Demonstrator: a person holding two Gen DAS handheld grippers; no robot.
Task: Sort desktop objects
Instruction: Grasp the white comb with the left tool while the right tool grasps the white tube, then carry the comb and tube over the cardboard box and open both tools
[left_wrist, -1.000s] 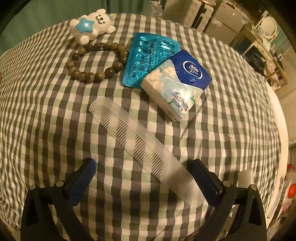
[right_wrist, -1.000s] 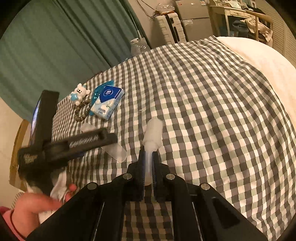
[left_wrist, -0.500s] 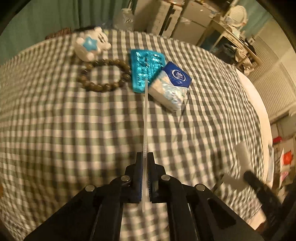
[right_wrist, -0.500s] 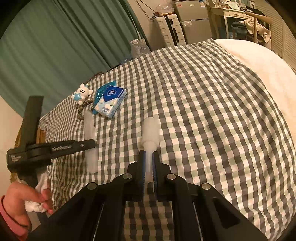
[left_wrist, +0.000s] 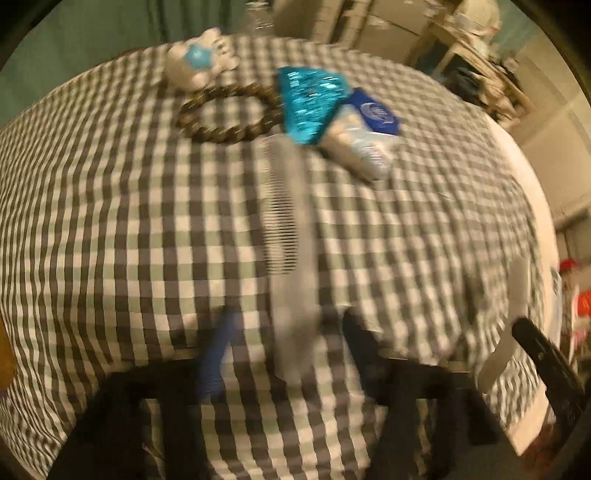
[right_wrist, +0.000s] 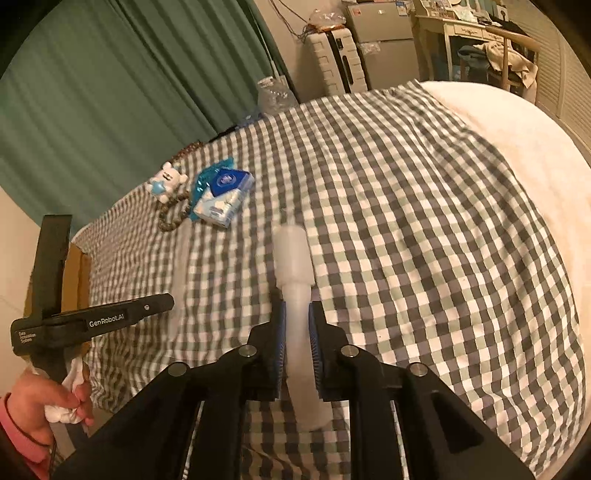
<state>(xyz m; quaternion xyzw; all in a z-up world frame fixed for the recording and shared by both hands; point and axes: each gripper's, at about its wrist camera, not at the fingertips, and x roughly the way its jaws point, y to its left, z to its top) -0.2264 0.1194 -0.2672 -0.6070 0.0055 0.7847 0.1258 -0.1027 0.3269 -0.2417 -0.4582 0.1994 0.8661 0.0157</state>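
Note:
A translucent white comb (left_wrist: 286, 206) lies lengthwise on the checked cloth (left_wrist: 110, 221), blurred, between the fingers of my left gripper (left_wrist: 291, 354). Its jaws are opening and the pads do not press the comb. Beyond the comb sit a bead bracelet (left_wrist: 229, 110), a white bear toy (left_wrist: 199, 62), a teal blister pack (left_wrist: 310, 99) and a tissue pack (left_wrist: 362, 136). My right gripper (right_wrist: 297, 332) has a white plastic bottle (right_wrist: 293, 254) by its narrow neck. Its jaws are easing open, with the pads still against the neck.
A person's hand (right_wrist: 48, 406) holds the left gripper (right_wrist: 162, 304) at the cloth's left edge, over a brown board (right_wrist: 79, 273). White bedding (right_wrist: 517, 155) lies right of the cloth. A green curtain (right_wrist: 110, 92), a clear bottle (right_wrist: 275, 96) and furniture stand behind.
Half a second ago the left gripper was shut on the comb, held edge-on. Now its jaws are apart and the comb shows flat between them. The right jaws have widened slightly.

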